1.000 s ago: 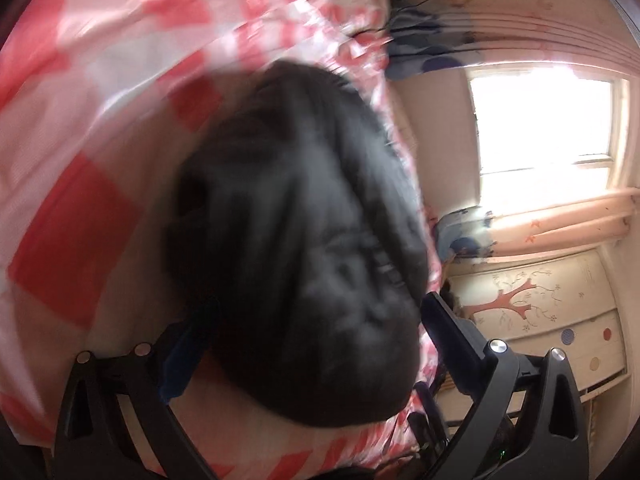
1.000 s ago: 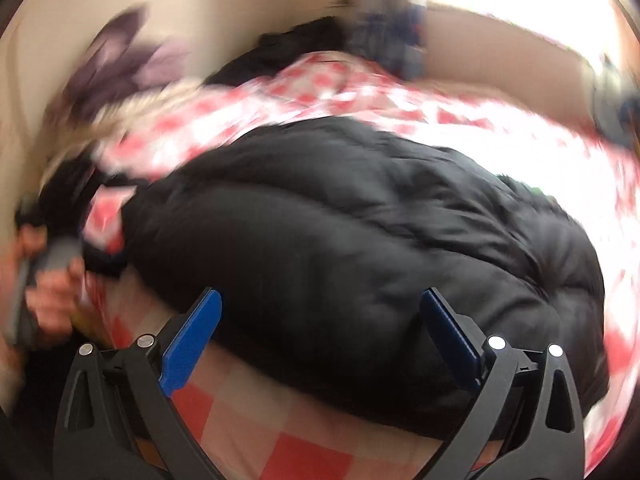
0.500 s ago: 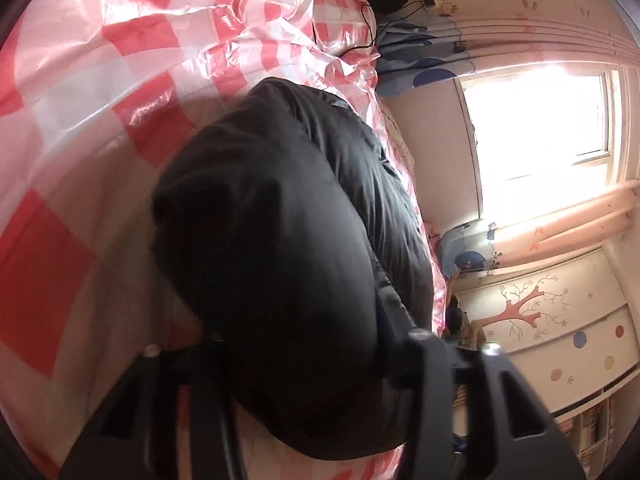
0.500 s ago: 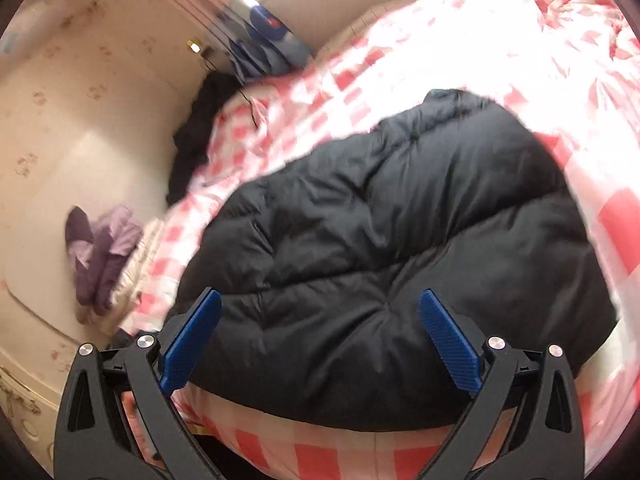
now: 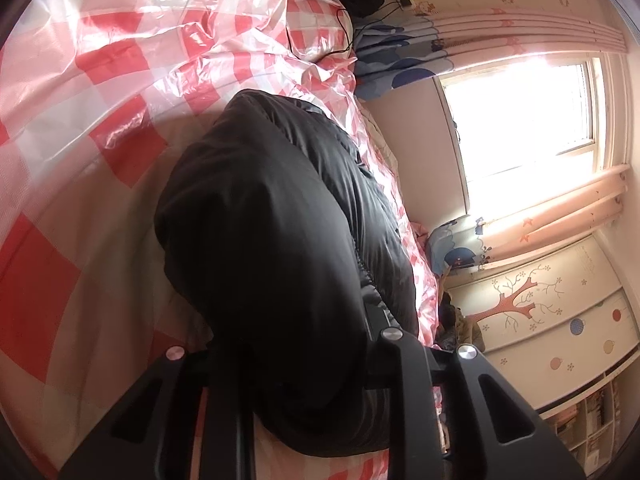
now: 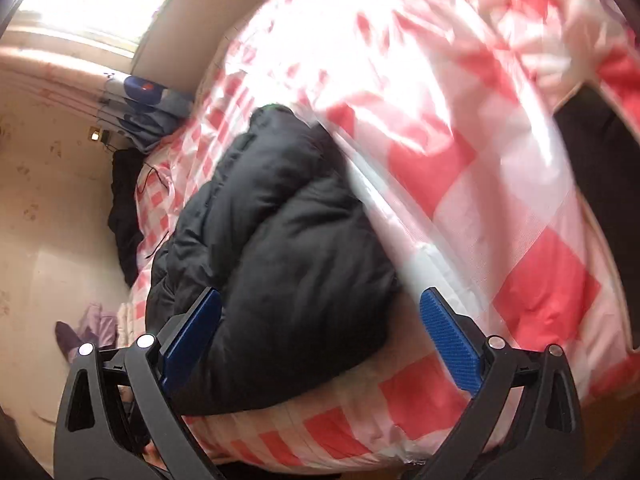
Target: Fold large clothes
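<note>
A black puffer jacket (image 5: 272,220) lies bunched on the red-and-white checked bed cover (image 5: 80,160). My left gripper (image 5: 296,344) is shut on the jacket's near edge; thick padding bulges over the jaws and hides the fingertips. In the right wrist view the jacket (image 6: 280,248) lies on the cover (image 6: 500,220) near the bed's front edge. My right gripper (image 6: 318,332) is open, its blue pads either side of the jacket's near end, not touching it.
A window (image 5: 520,120) with pink curtains and a painted cupboard (image 5: 560,312) stand right of the bed. Dark clothes (image 6: 124,216) lie at the head of the bed by the wall. Purple clothing (image 6: 92,328) lies low left.
My left gripper has closed onto the jacket's edge. My right gripper has swung around the bed's front, staying open, and the view has tilted.
</note>
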Motion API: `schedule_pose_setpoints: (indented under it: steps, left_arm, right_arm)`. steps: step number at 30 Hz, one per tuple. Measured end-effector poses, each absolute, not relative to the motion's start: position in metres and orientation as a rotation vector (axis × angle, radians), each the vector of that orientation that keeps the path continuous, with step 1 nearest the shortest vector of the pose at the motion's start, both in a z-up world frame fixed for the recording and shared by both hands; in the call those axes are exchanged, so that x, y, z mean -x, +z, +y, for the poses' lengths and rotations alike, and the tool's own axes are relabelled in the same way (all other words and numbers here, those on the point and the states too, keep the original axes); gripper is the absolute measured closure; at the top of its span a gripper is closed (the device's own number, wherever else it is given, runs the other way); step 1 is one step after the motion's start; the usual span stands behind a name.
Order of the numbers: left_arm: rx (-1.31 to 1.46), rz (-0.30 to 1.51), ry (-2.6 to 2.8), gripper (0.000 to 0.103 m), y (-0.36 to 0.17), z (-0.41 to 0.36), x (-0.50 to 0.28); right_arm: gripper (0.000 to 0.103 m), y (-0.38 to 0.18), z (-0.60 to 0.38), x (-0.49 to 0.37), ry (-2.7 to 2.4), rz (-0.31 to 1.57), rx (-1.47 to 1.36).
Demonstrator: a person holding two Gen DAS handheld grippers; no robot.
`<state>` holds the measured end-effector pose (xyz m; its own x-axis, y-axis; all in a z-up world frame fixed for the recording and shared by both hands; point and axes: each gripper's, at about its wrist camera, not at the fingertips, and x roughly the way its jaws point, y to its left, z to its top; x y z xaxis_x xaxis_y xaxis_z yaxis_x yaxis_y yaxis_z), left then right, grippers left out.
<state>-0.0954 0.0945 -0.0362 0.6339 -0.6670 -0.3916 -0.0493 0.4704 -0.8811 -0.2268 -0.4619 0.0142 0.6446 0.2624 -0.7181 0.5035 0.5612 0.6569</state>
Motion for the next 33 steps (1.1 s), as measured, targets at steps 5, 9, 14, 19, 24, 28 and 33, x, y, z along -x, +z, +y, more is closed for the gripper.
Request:
schedule_pose_setpoints:
  steps: [5, 9, 14, 19, 24, 28, 33]
  left_arm:
    - [1.048, 0.829, -0.410, 0.079, -0.032, 0.090, 0.094]
    - [1.051, 0.815, -0.435, 0.088, -0.020, 0.092, 0.096]
    - [1.001, 0.734, -0.485, 0.091, 0.018, 0.101, 0.132]
    - [0.925, 0.796, -0.470, 0.081, 0.005, 0.103, 0.152]
    - [1.064, 0.806, -0.367, 0.050, -0.034, 0.122, 0.155]
    - [1.139, 0.793, -0.318, 0.038, -0.040, 0.120, 0.153]
    - [1.150, 0.777, -0.376, 0.075, -0.030, 0.112, 0.152]
  right_arm:
    - [0.062, -0.011, -0.444, 0.193, -0.006, 0.937, -1.018]
    - [0.091, -0.001, -0.440, 0.195, 0.084, 0.862, -1.028]
    - [0.092, 0.046, -0.415, 0.238, 0.181, 0.812, -0.933]
    - [0.069, 0.036, -0.433, 0.277, -0.050, 0.963, -0.874]
    - [0.048, 0.111, -0.374, 0.277, -0.100, 0.724, -0.554]
    - [0.044, 0.121, -0.256, 0.216, 0.066, 0.780, -0.206]
    - [0.041, 0.032, -0.175, 0.156, 0.039, 0.995, 0.046]
